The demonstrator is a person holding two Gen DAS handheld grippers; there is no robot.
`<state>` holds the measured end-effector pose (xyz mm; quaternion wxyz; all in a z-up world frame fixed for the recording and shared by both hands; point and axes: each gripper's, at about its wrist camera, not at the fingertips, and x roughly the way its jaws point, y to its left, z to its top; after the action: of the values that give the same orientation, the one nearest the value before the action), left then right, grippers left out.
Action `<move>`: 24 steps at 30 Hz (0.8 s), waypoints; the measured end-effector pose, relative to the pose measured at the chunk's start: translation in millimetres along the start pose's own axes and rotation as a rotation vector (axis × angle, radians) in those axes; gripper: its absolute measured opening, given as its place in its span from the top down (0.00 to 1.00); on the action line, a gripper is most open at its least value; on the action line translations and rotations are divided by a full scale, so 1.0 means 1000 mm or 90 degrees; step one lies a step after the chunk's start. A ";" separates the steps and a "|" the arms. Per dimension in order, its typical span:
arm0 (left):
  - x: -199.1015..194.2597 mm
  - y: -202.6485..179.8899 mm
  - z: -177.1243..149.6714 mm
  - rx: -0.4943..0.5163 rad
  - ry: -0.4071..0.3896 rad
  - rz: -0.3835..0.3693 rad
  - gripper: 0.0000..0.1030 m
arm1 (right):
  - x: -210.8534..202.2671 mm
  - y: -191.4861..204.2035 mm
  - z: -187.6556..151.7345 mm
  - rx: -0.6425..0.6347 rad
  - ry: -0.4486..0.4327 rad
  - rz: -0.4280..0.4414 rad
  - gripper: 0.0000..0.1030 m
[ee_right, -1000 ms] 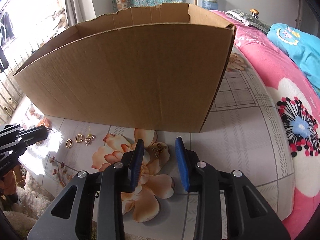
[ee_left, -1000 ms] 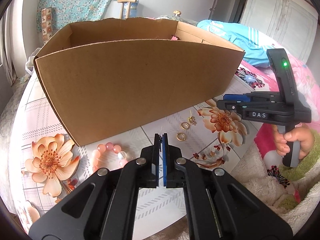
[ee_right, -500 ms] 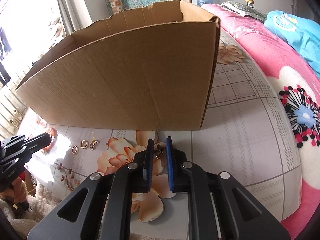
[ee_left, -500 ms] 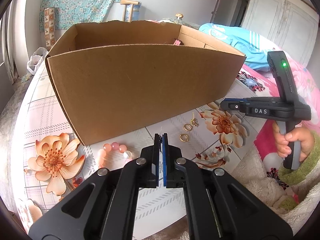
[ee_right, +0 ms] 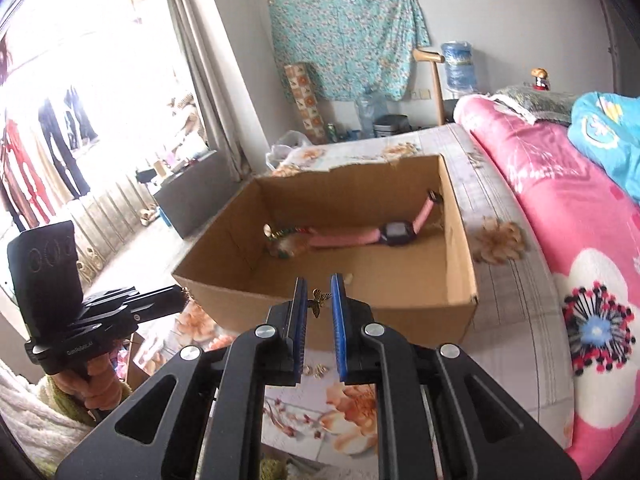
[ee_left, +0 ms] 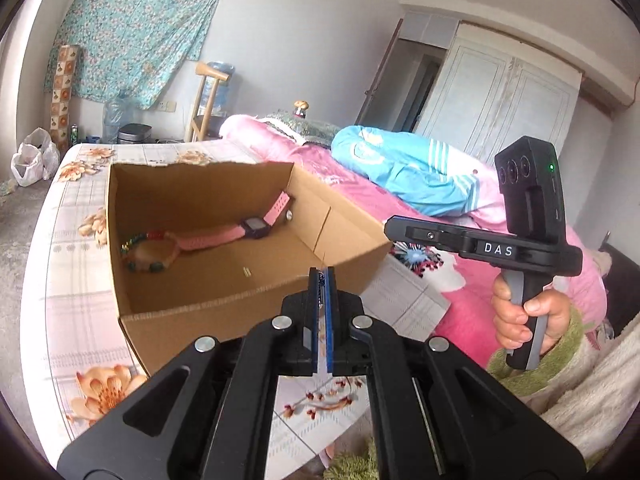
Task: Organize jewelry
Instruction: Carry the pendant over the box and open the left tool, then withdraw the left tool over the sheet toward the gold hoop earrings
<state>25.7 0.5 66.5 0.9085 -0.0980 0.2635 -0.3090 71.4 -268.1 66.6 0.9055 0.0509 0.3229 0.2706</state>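
Note:
A cardboard box (ee_left: pixel 256 300) (ee_right: pixel 464 264) stands on the floral tablecloth. Inside lie a pink watch (ee_left: pixel 240 232) (ee_right: pixel 380 234) and a beaded bracelet (ee_left: pixel 148 254) (ee_right: pixel 286 246). My left gripper (ee_left: pixel 321 276) hovers above the box's near wall, shut on a thin gold earring (ee_left: pixel 320 286). My right gripper (ee_right: pixel 319 298) is above the box's near edge, jaws partly apart, with a small gold butterfly charm (ee_right: pixel 318 302) between them against the left pad. Gold rings (ee_right: pixel 314 370) lie on the cloth below the right gripper.
A bed with a pink quilt (ee_right: pixel 560 208) and a blue garment (ee_left: pixel 404 172) runs along the right. A wardrobe (ee_left: pixel 508 96) stands behind it. A chair and water bottle (ee_right: pixel 456 64) stand at the back wall. A window with curtains (ee_right: pixel 188 60) is on the left.
Both grippers have risen from the cloth to above the box's rim. The right gripper closed on the butterfly charm, lifted it, and now stands wider apart. The left stayed shut.

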 end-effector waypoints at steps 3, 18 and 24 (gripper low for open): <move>0.021 0.016 0.027 -0.015 0.036 0.029 0.98 | 0.027 0.004 0.025 -0.025 0.023 -0.010 0.88; 0.110 0.090 0.064 -0.132 0.205 0.122 0.86 | 0.148 -0.031 0.070 0.081 0.186 -0.034 0.87; 0.112 0.092 0.062 -0.133 0.198 0.125 0.86 | 0.139 -0.031 0.072 0.076 0.168 -0.041 0.87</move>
<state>180.9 5.2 40.3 0.8676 -0.1163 0.4396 -0.2014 219.5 -215.5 37.9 0.8587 0.0581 0.4562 0.2260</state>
